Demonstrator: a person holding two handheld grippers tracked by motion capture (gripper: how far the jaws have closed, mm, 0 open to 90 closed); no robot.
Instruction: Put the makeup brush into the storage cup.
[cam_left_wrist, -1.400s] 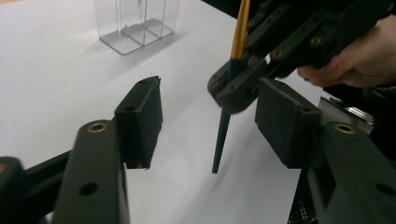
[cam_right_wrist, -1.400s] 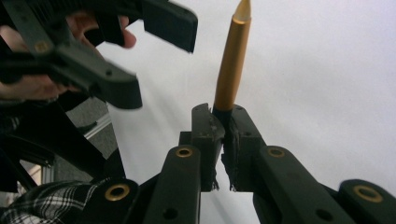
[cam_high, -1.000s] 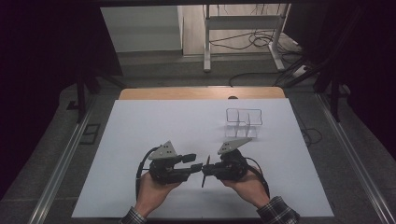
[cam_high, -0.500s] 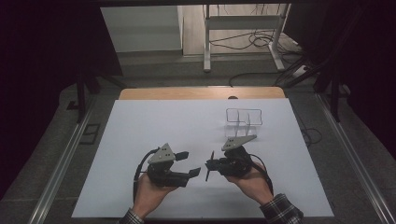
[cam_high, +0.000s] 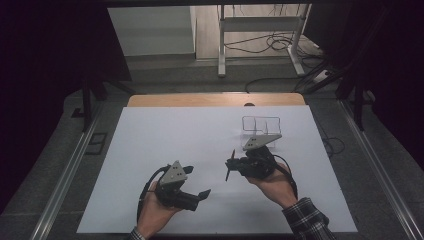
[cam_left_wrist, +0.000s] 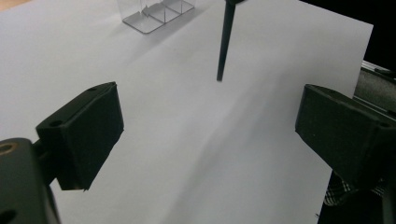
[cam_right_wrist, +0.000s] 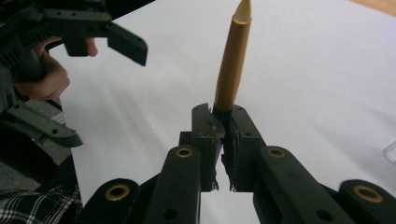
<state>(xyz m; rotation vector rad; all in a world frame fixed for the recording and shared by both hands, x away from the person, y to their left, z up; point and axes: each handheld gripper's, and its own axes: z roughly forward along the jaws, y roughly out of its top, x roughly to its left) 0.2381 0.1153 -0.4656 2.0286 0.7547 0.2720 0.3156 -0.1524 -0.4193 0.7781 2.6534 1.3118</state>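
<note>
The right gripper (cam_high: 231, 165) has its jaws pinched tight on the blunt end of a pen (cam_right_wrist: 231, 60), which stands straight out beyond the jaw tips with its pointed end farthest from them. In the left gripper view that same pen (cam_left_wrist: 224, 42) appears dark and slim, hanging down toward the white sheet (cam_high: 165, 135) ahead of the left jaws and a little toward the right one, its tip seemingly just clear of the paper.

The left gripper (cam_high: 200, 194) carries nothing. Its jaws are spread wide, with only bare sheet between them. In the right gripper view it sits off to the left of the pen, apart from it and touching nothing.

A clear box (cam_high: 261, 125) with dividers stands behind the right gripper, away from where its jaws point. In the left gripper view the box (cam_left_wrist: 154, 11) lies well ahead of the jaws and to the left of the pen.

To my eye, the pen has been picked up and is being carried, and the box looks like where it belongs. The next move would call for swinging the right hand round so the pen points toward a compartment, lining the tip over the opening, then easing the jaws apart. The compartments look narrow, so the aim matters. The left gripper could steady the box wall.
</note>
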